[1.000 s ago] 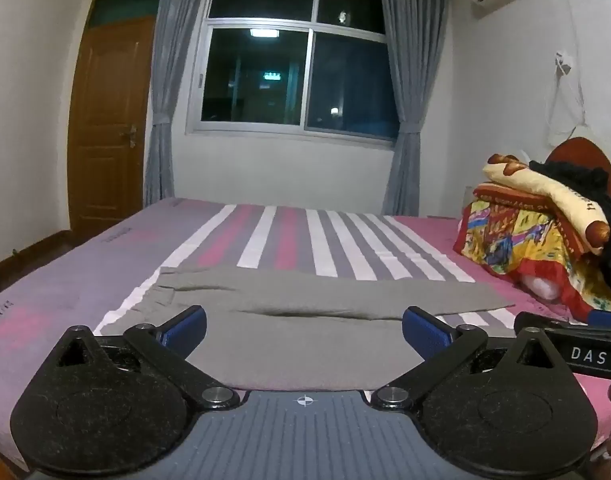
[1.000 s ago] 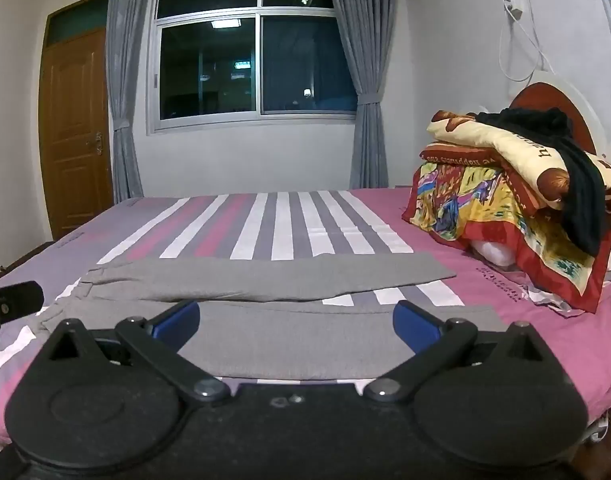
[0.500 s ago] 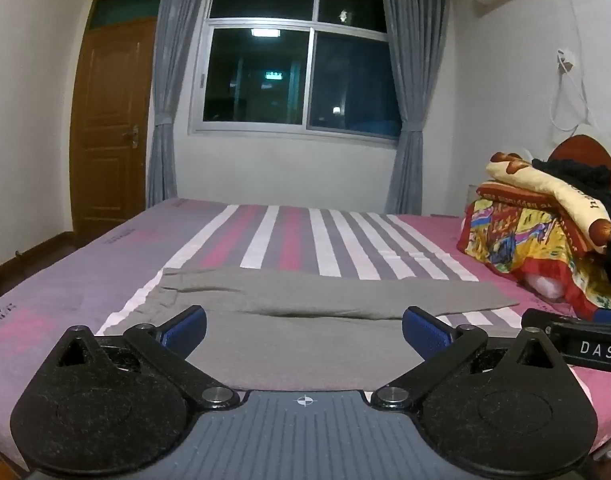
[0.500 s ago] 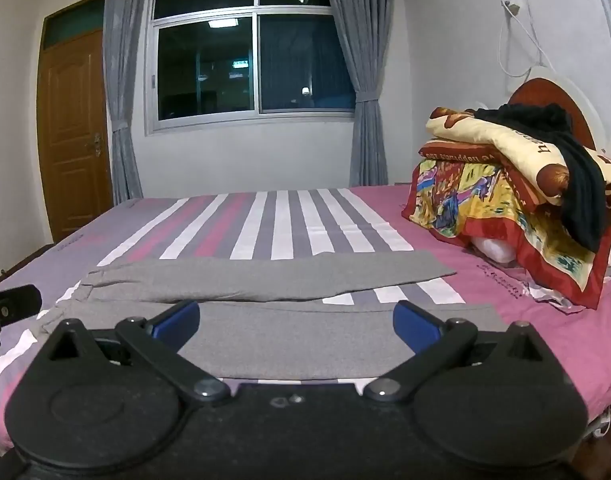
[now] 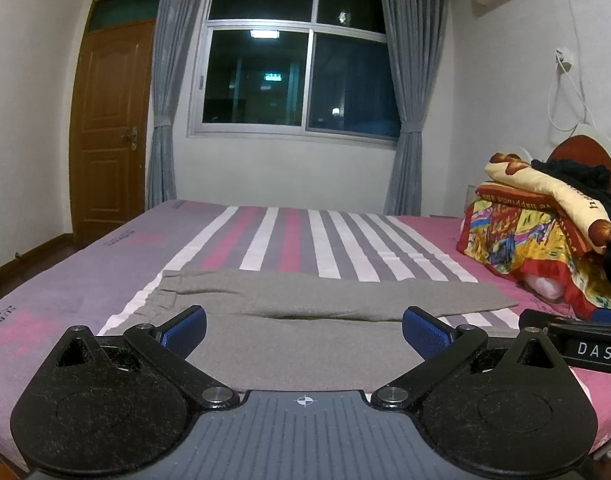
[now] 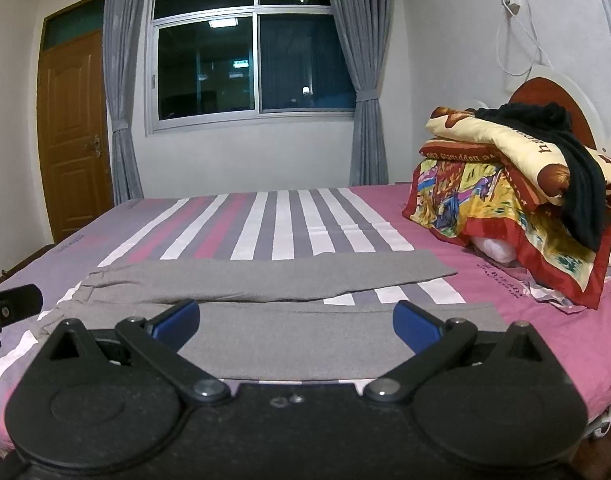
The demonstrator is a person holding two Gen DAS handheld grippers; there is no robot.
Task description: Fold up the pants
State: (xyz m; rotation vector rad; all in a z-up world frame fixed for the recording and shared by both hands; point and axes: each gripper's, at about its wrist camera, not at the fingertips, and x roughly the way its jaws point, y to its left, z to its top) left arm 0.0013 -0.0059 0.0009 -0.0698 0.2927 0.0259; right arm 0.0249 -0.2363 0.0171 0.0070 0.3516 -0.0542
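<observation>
Grey pants lie flat across the near part of the striped bed, waistband to the left, the two legs stretched rightward with a narrow gap of sheet between them. Left gripper and right gripper both hover near the closer leg, jaws spread wide, holding nothing. Colourful folded bedding is piled at the headboard end.

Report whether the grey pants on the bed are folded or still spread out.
Spread out, not yet folded. The grey pants lie flat on the striped bed, both legs side by side with a gap between them.
</observation>
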